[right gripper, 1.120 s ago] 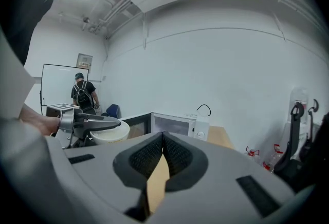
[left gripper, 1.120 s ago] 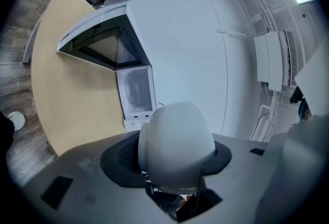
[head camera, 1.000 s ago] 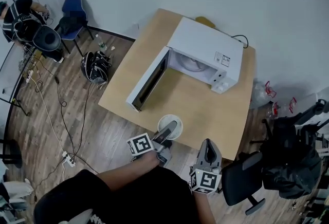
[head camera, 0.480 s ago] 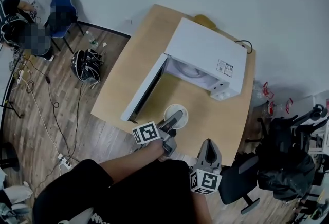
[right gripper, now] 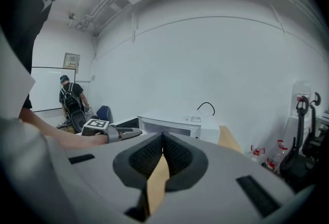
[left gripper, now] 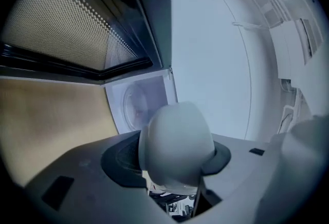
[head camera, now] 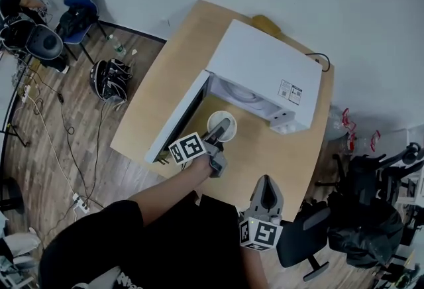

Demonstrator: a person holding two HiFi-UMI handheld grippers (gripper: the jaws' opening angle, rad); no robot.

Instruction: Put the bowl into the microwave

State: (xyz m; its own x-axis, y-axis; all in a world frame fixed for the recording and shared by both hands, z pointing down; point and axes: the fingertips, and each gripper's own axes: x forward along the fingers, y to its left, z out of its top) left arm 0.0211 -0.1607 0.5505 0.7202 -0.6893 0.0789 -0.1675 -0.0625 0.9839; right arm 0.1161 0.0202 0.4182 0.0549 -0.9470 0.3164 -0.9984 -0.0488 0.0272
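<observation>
Bowl [left gripper: 177,141] in half-spread fingers of left gripper [head camera: 224,127]; right gripper [right gripper: 162,141] fingers together, empty.

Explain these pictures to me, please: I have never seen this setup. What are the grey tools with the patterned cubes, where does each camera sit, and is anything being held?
There is no robot here. A person holds a hand tool with two jaws in each hand, and the patterned cubes are part of those tools. The overhead picture comes from a camera on the person's head, looking down. The other two come from cameras riding on each tool, looking along its jaws.

On the wooden table stands a white microwave with its door swung open. The left gripper has its jaws closed on a white bowl, held just in front of the microwave's opening. The right gripper hangs by the table's near edge, jaws together, holding nothing.
</observation>
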